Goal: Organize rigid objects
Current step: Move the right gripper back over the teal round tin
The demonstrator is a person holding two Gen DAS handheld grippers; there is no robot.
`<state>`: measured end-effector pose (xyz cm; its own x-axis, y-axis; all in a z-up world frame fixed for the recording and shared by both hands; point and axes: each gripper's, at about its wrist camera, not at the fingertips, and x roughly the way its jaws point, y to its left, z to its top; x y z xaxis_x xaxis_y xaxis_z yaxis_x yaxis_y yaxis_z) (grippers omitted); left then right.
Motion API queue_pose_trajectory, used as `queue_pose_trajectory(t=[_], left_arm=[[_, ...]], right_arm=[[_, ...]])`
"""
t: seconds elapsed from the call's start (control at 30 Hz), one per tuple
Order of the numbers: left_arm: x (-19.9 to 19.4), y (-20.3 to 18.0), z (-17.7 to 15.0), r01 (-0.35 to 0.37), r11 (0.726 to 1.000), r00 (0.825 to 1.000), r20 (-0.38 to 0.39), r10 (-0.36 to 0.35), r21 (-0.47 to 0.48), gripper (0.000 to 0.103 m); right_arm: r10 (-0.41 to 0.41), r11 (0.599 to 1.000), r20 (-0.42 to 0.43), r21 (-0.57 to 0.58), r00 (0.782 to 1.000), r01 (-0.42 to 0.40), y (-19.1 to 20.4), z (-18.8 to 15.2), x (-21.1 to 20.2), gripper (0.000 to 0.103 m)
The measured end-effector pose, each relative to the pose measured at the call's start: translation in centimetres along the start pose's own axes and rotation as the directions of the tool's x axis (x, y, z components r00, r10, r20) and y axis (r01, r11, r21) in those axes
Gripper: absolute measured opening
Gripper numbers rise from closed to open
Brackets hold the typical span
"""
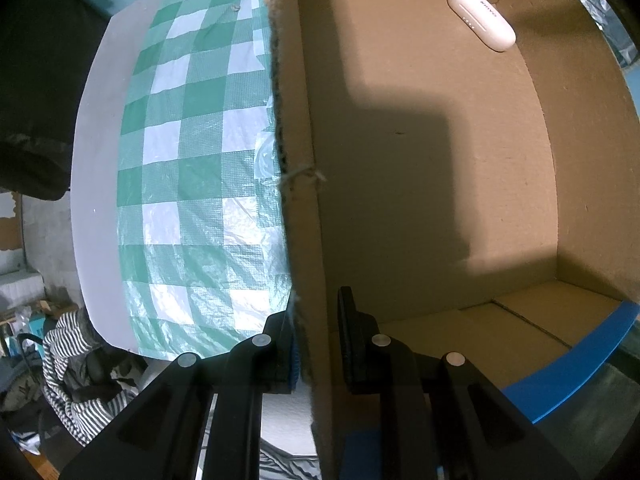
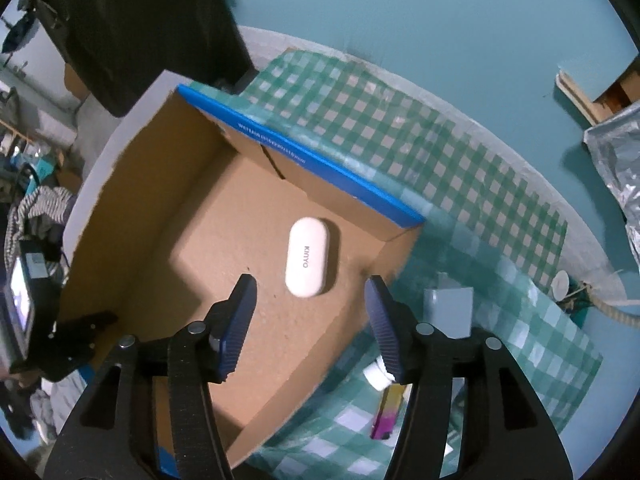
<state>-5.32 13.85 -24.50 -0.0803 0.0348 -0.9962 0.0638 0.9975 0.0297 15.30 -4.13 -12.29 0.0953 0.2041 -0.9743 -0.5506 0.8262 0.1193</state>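
An open cardboard box (image 2: 132, 200) with a blue outer face stands on a green-checked cloth. A white oval case (image 2: 307, 262) marked KINYO lies on the box floor; it also shows in the left wrist view (image 1: 482, 17) at the far corner. My left gripper (image 1: 316, 344) is shut on the box's near side wall (image 1: 304, 200), one finger outside and one inside. It appears in the right wrist view (image 2: 80, 336) at the box's left wall. My right gripper (image 2: 310, 320) is open and empty, above the box floor just short of the case.
A small grey box (image 2: 448, 310), a white-capped tube with a yellow and magenta body (image 2: 386, 404) and a small white cup (image 2: 561, 284) lie on the cloth (image 2: 460, 152) right of the cardboard box. Crumpled foil (image 2: 616, 160) sits far right. Striped clothing (image 1: 76, 360) lies below the table's edge.
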Motion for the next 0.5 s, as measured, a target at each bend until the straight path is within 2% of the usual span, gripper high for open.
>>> queue_pose_trajectory(t=[0.5], left_arm=[[0.2,0.0,-0.1,-0.006,1.0,1.0,0.001,0.006,0.002,0.016]], right_arm=[[-0.056,0.997,0.06,0.063,0.997,0.053,-3.7,-3.2,-5.7,0.059]])
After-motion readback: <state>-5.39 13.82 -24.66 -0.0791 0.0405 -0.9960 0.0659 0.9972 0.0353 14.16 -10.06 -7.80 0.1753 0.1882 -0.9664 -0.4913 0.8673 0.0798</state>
